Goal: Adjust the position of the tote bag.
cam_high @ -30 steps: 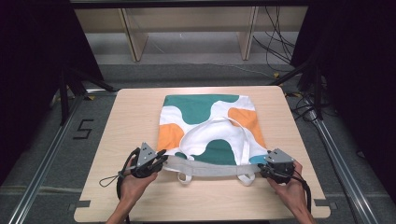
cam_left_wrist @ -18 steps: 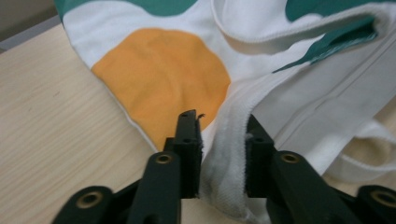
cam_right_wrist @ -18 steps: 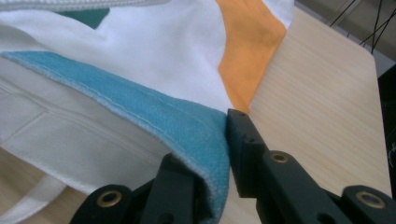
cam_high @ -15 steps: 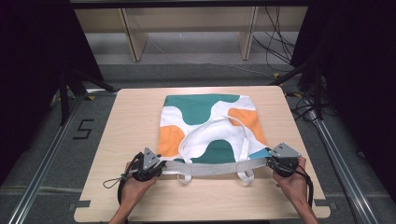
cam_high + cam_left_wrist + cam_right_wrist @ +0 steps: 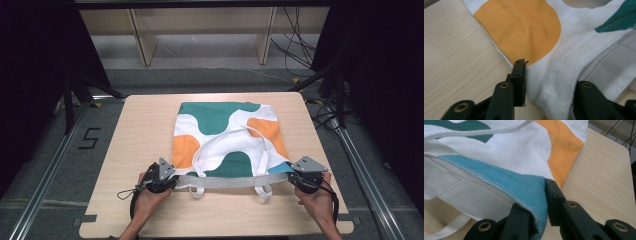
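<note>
Lying flat on the wooden table, the tote bag has its near open edge stretched between both grippers. The left gripper has its jaws closed on the bag's white near-left corner beside an orange patch. The right gripper is clamped on the blue-lined near-right corner. White handles rest looped on the bag.
</note>
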`<state>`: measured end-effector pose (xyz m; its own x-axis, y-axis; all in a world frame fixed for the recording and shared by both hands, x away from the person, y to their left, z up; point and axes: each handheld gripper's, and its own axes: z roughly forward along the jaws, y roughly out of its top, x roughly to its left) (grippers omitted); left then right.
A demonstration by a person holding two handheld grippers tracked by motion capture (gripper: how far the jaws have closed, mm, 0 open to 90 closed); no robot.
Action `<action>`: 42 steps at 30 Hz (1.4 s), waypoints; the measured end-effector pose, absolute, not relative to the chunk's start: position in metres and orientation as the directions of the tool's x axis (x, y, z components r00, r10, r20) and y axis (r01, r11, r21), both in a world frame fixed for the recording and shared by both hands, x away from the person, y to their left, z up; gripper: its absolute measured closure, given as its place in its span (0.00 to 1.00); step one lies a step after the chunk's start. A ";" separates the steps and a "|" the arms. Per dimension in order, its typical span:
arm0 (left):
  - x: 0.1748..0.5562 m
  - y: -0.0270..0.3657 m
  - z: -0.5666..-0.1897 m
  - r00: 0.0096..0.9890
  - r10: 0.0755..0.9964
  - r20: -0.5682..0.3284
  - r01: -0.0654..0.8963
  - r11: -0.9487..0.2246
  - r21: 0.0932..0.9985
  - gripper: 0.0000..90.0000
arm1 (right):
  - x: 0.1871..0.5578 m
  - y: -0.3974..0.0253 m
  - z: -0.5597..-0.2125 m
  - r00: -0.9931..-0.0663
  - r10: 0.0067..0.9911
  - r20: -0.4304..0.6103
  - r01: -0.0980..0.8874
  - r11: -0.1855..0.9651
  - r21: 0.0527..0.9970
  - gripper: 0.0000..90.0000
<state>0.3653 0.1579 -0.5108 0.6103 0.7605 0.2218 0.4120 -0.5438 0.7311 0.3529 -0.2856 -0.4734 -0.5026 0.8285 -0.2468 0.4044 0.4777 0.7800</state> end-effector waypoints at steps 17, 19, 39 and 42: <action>0.338 0.166 -0.488 0.696 0.689 0.201 0.315 -0.545 0.777 0.92 | 0.331 -0.292 -0.465 -0.501 0.830 -0.246 0.374 0.464 0.803 0.94; 0.335 0.166 -0.486 0.691 0.698 0.186 0.316 -0.523 0.791 0.92 | 0.327 -0.292 -0.465 -0.505 0.829 -0.241 0.368 0.460 0.808 0.94; 0.316 0.167 -0.444 0.664 0.727 0.172 0.241 -0.426 0.872 0.92 | 0.307 -0.298 -0.443 -0.500 0.844 -0.196 0.314 0.388 0.867 0.95; 0.314 0.168 -0.441 0.668 0.725 0.171 0.232 -0.421 0.877 0.92 | 0.306 -0.299 -0.438 -0.504 0.835 -0.220 0.284 0.401 0.871 0.95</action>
